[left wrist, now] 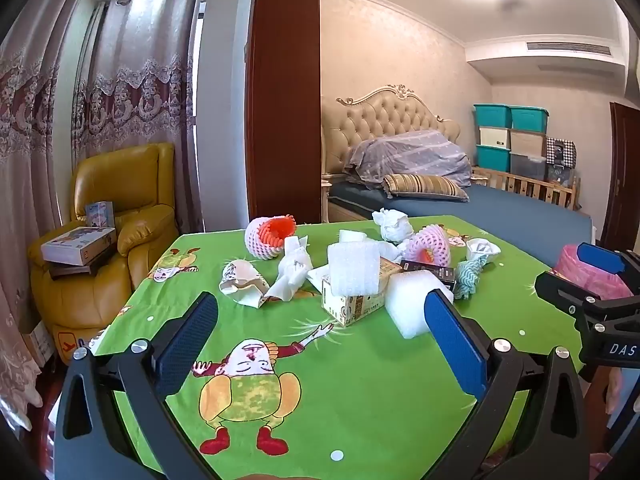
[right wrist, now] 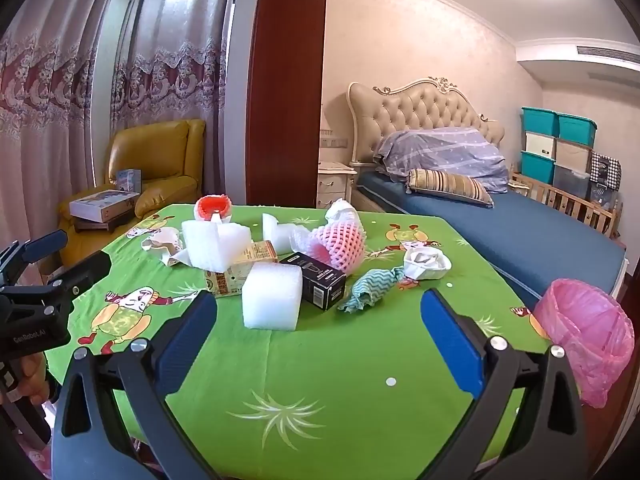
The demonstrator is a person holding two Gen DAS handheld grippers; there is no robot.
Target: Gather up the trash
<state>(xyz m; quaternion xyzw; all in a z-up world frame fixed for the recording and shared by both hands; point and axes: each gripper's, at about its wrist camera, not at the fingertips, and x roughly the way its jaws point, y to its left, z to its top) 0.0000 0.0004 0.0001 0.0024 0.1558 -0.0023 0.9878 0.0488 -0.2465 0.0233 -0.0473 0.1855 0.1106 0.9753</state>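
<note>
My left hand-held gripper [left wrist: 320, 340] and right hand-held gripper [right wrist: 318, 340] both hover released and empty. Nothing looks collected yet: the trash pile [right wrist: 280, 264] of foam, tissue, boxes and fruit netting sits mid-table [right wrist: 320, 380], left of the pink bag [right wrist: 588, 332].

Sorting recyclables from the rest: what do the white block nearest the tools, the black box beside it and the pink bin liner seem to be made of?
White block: looks like soft polyethylene foam wrap, matte, pebbled surface, rounded edges. Black box: probably printed cardboard, slightly glossy, crisp folded corners. Pink bin liner: thin plastic film, translucent and crinkled.
</note>
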